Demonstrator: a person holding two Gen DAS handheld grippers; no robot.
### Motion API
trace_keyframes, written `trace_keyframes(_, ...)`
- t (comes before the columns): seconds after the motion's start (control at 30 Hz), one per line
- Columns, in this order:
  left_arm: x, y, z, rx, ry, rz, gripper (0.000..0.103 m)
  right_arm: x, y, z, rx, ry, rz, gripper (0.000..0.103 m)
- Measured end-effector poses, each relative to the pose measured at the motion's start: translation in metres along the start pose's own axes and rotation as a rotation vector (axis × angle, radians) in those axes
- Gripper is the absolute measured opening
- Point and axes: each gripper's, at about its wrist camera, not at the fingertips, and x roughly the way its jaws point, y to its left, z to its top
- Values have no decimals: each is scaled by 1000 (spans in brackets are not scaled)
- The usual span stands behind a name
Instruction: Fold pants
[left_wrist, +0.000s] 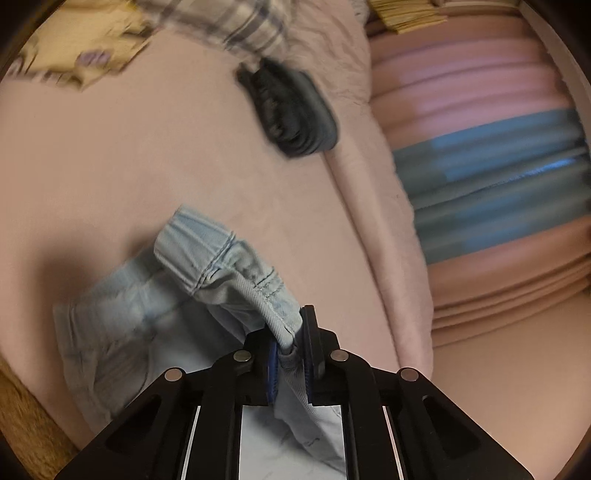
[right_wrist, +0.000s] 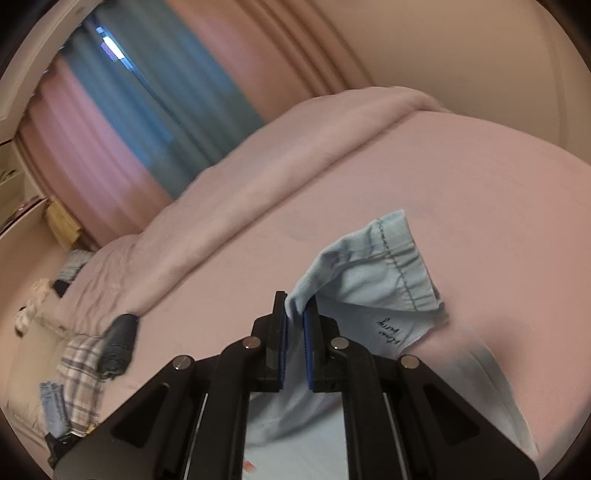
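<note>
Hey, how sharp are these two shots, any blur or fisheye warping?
Left wrist view: curtains and dark garment streaked by motion blur, light blue pants sharp near the left gripper. Right wrist view: curtains bowed by fisheye, right gripper crisp, corners vignetted.

You had a pair of pale blue denim pants (left_wrist: 207, 291) lifted at the waist, with the rest of the cloth trailing down onto the pink bed sheet (left_wrist: 129, 166) below. On the left side, the gathered waistband, stitched in darker blue thread, was bunched and folded over itself, one thick fold nipped between the jaws. On the right side the pants (right_wrist: 373, 269) showed a flat waistband corner turned over, its dark seam line visible, and a pale inner label with dark handwriting just beneath it. That edge too was nipped between the jaws.
</note>
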Motion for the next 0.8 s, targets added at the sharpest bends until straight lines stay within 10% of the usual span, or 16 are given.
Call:
trace_keyframes(0.17,-30,-2,12,50,-49,-52,8,-45,31,20,-95,-151,176,9)
trace_keyframes(0.5,-9,69,-19,137,170,189,8,-45,-138,-155,16,227,-194,9)
trace_keyframes(0.8,-7,66,-21,179,185,234,9,-94,-141,-154,61,64,-152,7)
